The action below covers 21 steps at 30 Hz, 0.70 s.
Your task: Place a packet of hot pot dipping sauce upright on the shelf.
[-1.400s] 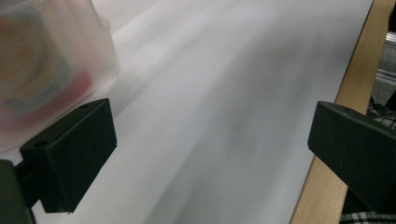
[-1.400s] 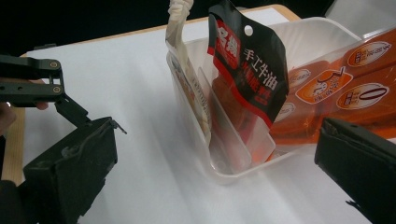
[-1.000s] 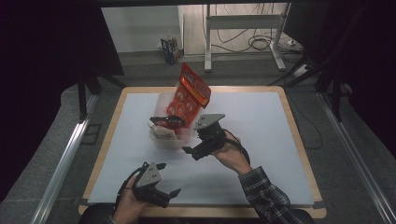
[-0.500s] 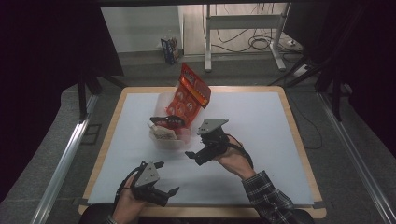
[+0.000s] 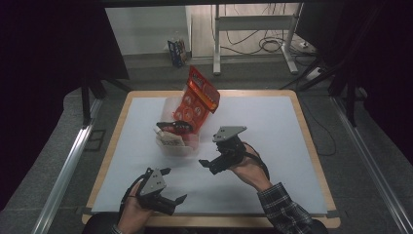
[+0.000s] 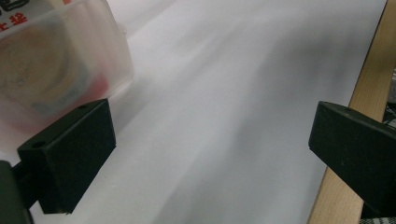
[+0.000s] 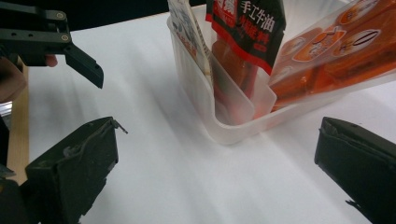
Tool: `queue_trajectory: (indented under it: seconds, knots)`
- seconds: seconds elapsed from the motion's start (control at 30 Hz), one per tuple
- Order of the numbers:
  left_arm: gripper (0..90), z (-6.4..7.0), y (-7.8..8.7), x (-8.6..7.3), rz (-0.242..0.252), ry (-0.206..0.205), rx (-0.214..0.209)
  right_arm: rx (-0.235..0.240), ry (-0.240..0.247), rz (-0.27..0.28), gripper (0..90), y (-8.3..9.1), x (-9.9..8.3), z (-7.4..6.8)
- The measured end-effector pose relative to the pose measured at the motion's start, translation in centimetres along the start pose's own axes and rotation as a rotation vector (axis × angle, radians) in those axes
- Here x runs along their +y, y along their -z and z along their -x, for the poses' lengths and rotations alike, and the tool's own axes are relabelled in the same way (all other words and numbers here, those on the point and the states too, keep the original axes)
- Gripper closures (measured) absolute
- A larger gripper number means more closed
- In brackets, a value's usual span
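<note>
A clear plastic bin [image 5: 179, 144] [image 7: 219, 112] [image 6: 56, 70] stands on the white mat, holding snack packets. A tall orange bag [image 5: 198, 97] [image 7: 336, 51] leans out of its far end, with a black-and-red sachet [image 5: 176, 127] [image 7: 247, 28] and a pale packet [image 5: 168, 139] [image 7: 187, 32] at the near end. My right gripper [image 5: 208, 163] [image 7: 215, 182] is open just right of the bin's near corner, nothing between its jaws. My left gripper [image 5: 173, 186] [image 6: 210, 154] is open near the table's front edge, over bare mat. It also appears in the right gripper view [image 7: 70, 51].
The white mat [image 5: 272, 131] covers a wooden table whose edge [image 5: 311, 146] [image 6: 355, 98] frames it. A metal stand [image 5: 253, 29] and cables lie on the floor behind. Dark curtains flank both sides.
My right gripper has drawn back from the bin toward the front right. The left gripper has barely shifted.
</note>
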<state>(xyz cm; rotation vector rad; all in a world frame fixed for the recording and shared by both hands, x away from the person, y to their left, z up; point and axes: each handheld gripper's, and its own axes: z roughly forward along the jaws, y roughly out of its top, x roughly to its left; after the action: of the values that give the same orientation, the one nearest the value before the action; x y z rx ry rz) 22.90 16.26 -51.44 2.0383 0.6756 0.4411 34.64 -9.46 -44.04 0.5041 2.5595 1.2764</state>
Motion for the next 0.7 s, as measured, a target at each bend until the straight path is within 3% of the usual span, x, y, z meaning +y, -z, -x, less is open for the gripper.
queue_trajectory:
  seconds: [0.33,0.7]
  knots:
    - [0.4,-0.4,0.1,0.0,0.021,0.016,0.002,-0.030,0.017,0.018,0.0,1.3,-0.4,-0.5]
    - [1.3,-0.9,0.4,-0.2,0.052,0.033,0.038,-0.057,0.012,0.029,0.0,2.5,-1.1,-0.6]
